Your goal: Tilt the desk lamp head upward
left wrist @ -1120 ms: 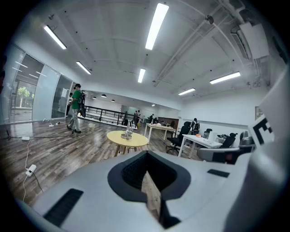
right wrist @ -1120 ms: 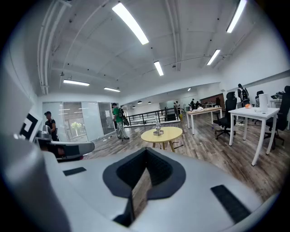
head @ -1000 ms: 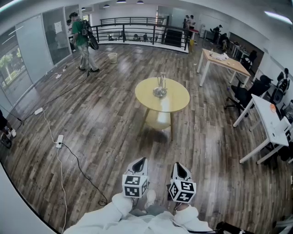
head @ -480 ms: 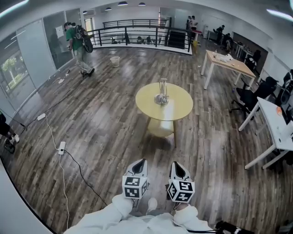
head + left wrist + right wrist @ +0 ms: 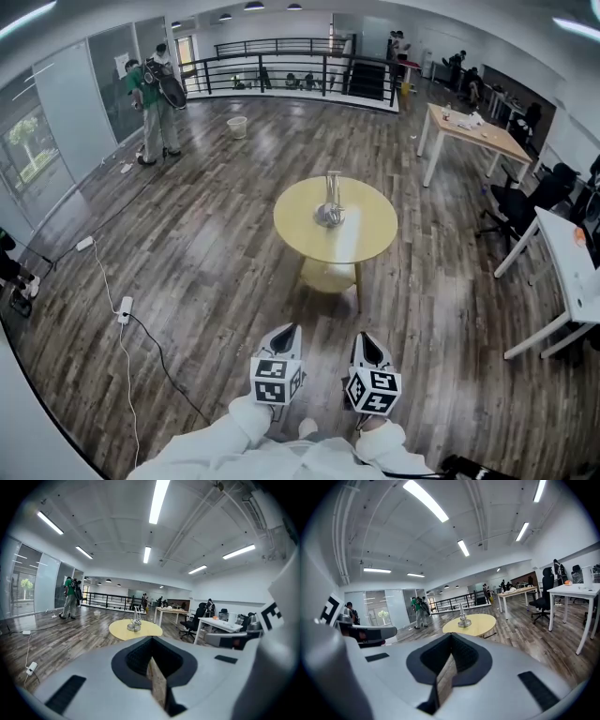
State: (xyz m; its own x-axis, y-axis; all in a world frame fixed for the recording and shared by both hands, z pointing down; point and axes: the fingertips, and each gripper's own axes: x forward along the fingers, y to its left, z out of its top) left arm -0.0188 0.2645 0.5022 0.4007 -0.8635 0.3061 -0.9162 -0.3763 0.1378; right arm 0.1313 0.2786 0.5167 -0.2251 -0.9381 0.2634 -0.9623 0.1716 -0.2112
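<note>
A small silver desk lamp stands on a round yellow table in the middle of the room; its head's tilt is too small to tell. It also shows far ahead as the lamp in the left gripper view and the lamp in the right gripper view. My left gripper and right gripper are held side by side close to my body, well short of the table. Both are shut with nothing between their jaws.
A power strip and cables lie on the wood floor at left. White desks and office chairs stand at right, a wooden desk at back right. A person stands far left by a black railing.
The table and lamp have drawn slightly nearer and lower in the head view as I walk forward. The far person has shifted left. Both grippers keep their place, shut.
</note>
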